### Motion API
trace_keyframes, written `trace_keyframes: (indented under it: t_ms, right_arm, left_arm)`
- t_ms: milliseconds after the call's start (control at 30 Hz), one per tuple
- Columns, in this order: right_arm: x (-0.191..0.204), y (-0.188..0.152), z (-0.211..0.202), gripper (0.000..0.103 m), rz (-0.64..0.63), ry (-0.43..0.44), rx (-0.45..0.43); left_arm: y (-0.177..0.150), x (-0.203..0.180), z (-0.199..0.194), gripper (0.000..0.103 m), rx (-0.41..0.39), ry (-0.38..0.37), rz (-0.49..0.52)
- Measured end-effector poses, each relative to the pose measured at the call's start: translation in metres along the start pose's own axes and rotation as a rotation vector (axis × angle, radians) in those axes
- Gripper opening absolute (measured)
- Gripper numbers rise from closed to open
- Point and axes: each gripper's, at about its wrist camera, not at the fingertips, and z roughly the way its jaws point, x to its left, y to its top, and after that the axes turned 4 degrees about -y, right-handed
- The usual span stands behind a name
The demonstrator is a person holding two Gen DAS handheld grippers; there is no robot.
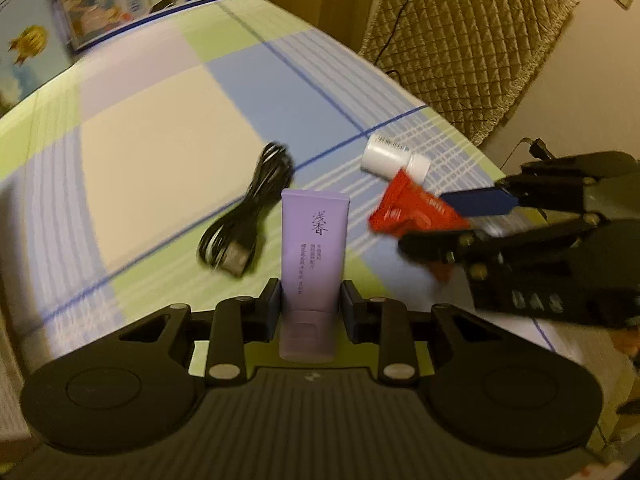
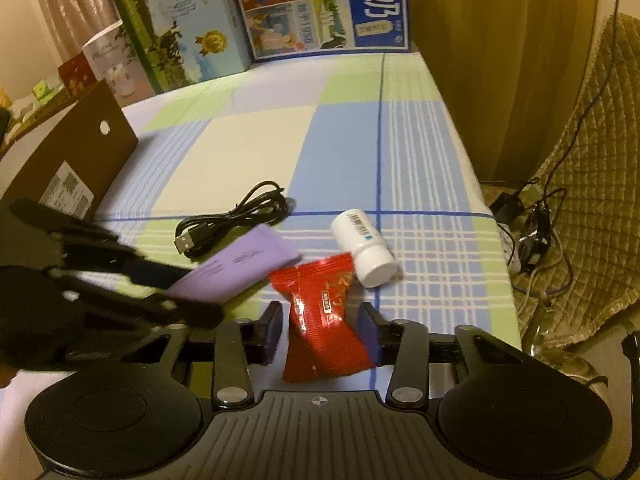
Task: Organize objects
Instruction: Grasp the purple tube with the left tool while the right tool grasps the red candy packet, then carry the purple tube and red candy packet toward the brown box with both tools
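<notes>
My left gripper (image 1: pixel 311 300) is shut on a purple tube (image 1: pixel 314 248) and holds it above the checked tablecloth (image 1: pixel 160 128); the tube also shows in the right wrist view (image 2: pixel 236 268). My right gripper (image 2: pixel 320 330) is shut on a red candy packet (image 2: pixel 324 320), seen from the left wrist view too (image 1: pixel 412 210). A white bottle (image 2: pixel 362 246) lies on its side just beyond the packet. A coiled black USB cable (image 2: pixel 236 218) lies on the cloth behind the tube.
A brown cardboard box (image 2: pixel 68 160) stands at the left. Milk cartons (image 2: pixel 320 4) line the table's far edge. A quilted chair (image 2: pixel 592 160) with cables stands off the table's right edge.
</notes>
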Motion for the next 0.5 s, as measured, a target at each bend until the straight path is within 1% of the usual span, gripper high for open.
trace_keyframes:
  t_ms: [133,200,367,500]
  right_arm:
    - [0.008,-0.005,-0.003,0.028,-0.035,0.016,0.009]
    - [0.012,-0.011,-0.006,0.027,-0.037,0.036,0.022]
    - [0.028,-0.026,-0.015,0.027,-0.052,0.11,0.062]
    - [0.045,-0.037,-0.02,0.027,-0.097,0.162,0.085]
  left_arm:
    - [-0.018,0.003,-0.013,0.026,0.0,0.035,-0.044]
    - [-0.029,0.007,-0.02,0.026,-0.003,0.052,-0.091]
    - [-0.059,0.021,-0.04,0.026,-0.005,0.114,-0.202]
    - [-0.086,0.033,-0.06,0.026,0.002,0.167,-0.287]
